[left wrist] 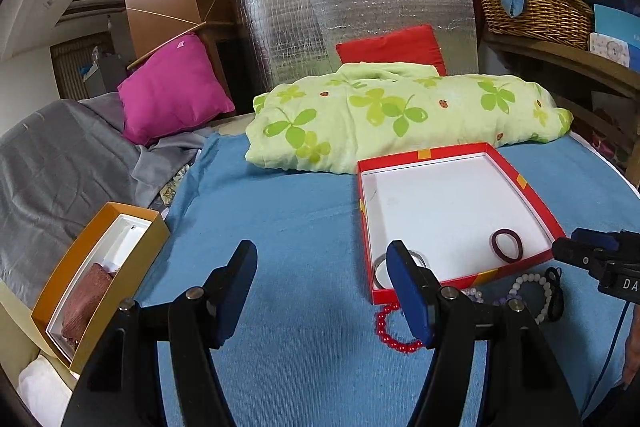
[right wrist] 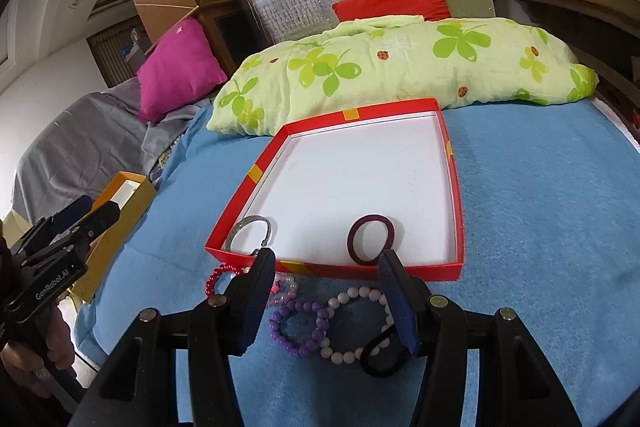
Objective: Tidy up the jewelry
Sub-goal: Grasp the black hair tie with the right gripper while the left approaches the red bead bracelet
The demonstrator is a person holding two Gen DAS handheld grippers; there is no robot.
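Observation:
A shallow red box (right wrist: 456, 187) (left wrist: 532, 203) with a white floor lies on the blue bedspread. Inside it rest a silver bangle (right wrist: 252, 229) (left wrist: 380, 263) and a maroon hair tie (right wrist: 370, 237) (left wrist: 507, 245). In front of the box lie a red bead bracelet (right wrist: 220, 277) (left wrist: 394, 331), a pink one (right wrist: 284, 291), a purple one (right wrist: 298, 327), a white one (right wrist: 356, 325) (left wrist: 532, 291) and a black hair tie (right wrist: 380, 353) (left wrist: 554, 293). My right gripper (right wrist: 326, 263) hangs open over these bracelets, holding nothing. My left gripper (left wrist: 322, 259) is open and empty above bare bedspread, left of the box.
A gold box (left wrist: 116, 275) with a brownish pouch sits at the bed's left edge. A green clover-print quilt (left wrist: 400, 115) lies behind the red box, with pink (left wrist: 172, 91) and red (left wrist: 396, 47) cushions, a silver foil panel and a wicker basket (left wrist: 532, 7) beyond. A hand (right wrist: 36, 359) grips the left tool.

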